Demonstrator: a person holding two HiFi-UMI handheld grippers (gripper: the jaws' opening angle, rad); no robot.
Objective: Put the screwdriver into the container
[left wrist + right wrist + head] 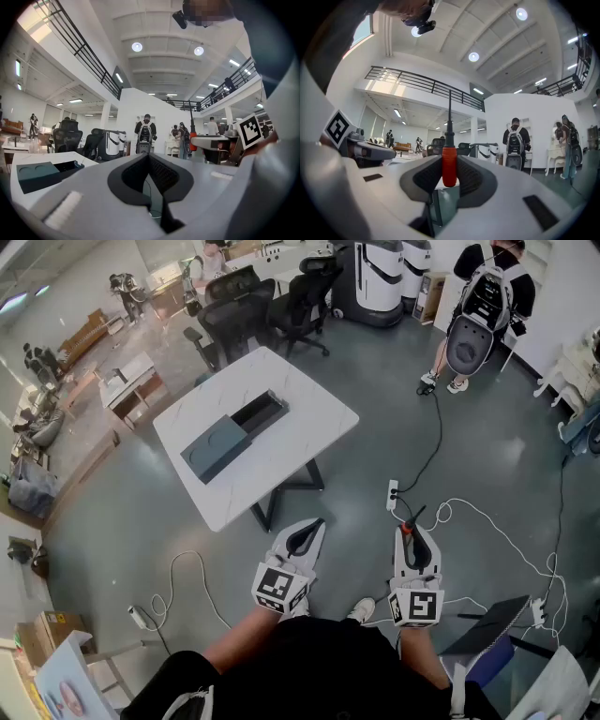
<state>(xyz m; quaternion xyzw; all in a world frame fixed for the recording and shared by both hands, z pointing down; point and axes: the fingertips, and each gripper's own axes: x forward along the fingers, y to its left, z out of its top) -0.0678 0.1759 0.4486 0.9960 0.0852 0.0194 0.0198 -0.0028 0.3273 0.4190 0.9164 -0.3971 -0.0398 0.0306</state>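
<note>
- you are holding the screwdriver point(449, 165) in the right gripper point(411, 532). its jaws are clamping the red handle, part-way apart with the handle filling the gap, and the dark shaft is sticking out past the tips along the line of the jaws.
- your left gripper point(306, 534) is carrying nothing, and its jaws are resting together at the tips (only floor is showing through the slit behind them).
- both grippers are hanging low in front of you over the grey floor, well apart from the bench point(314, 418).
- the container point(228, 439) is sitting on that white bench, ahead of you and off to the left. it is a long dark box, running from near-left to far-right in the head view, with a flat lid covering the nearer part and the open trough point(260, 412) showing at the far-right end.
- the relation that counts: the open trough is lying forward and left of the screwdriver's tip. the left gripper is standing nearer the container, yet the right one is carrying the tool.
- judging from this, you are going to need to move forward and swing the right gripper leftward. then you will be turning the shaft to lie along the trough's length (a crosswise tool would likely catch on the walls).
- a power strip point(392, 494) is lying on the floor just ahead of the right gripper, so you may want to be watching your feet.
</note>
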